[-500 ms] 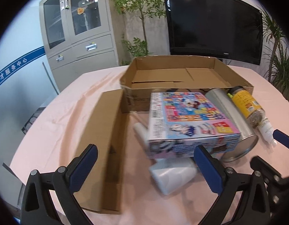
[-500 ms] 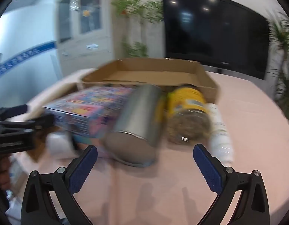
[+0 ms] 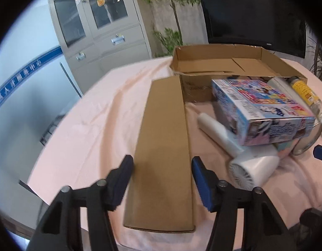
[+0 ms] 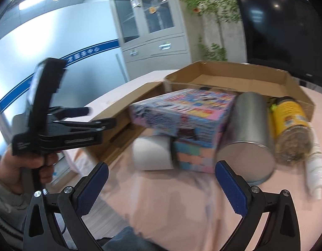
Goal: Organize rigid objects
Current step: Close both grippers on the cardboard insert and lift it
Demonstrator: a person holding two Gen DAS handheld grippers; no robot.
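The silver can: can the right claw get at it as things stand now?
Probably yes. The right claw is open and empty, and the silver can lies on its side just ahead, its flat end facing the claw. Only bare tablecloth lies between them.

Pink-clothed table (image 3: 94, 125) with cardboard box (image 3: 219, 62), flap (image 3: 163, 156), white hairdryer (image 3: 253, 167).

Office/service centre, grey filing cabinet (image 3: 102, 31), big wall TV (image 3: 253, 14), potted plants (image 3: 171, 4)

Grey glass-door cabinet (image 3: 98, 29), black TV (image 3: 253, 10), leafy plants (image 3: 171, 0).
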